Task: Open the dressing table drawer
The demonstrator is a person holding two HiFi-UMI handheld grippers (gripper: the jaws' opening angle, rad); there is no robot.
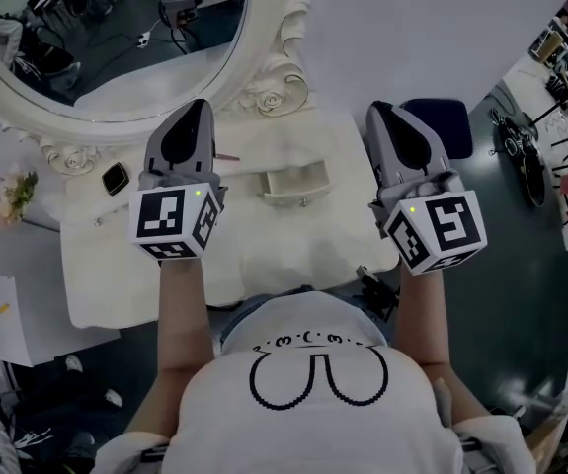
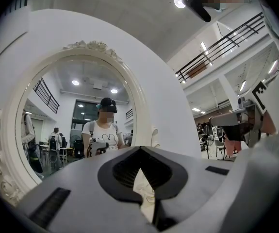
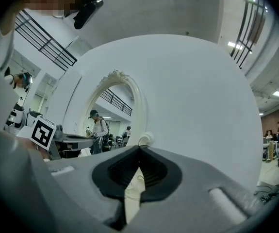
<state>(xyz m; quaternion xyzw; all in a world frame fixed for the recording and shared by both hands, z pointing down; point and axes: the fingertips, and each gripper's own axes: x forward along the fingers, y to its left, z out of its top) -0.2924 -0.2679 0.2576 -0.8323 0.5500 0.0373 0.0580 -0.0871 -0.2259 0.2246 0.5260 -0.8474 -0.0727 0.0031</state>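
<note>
Grey left gripper [image 1: 201, 107]; white printed tee [image 1: 313, 418]

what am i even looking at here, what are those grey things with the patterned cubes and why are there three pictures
There is no robot here: a person holds a grasping tool in each hand. The left tool and the right tool each carry a cube with square markers. The head view comes from a camera on the person's head, looking down past their arms. The other two views come from a camera riding on each tool, looking along its jaws toward the oval mirror. Below the tools is a white dressing table. On it are a small drawer that looks pulled out and a small black object. Flowers sit beside its left end. Both tools are shut and hold nothing.
</note>
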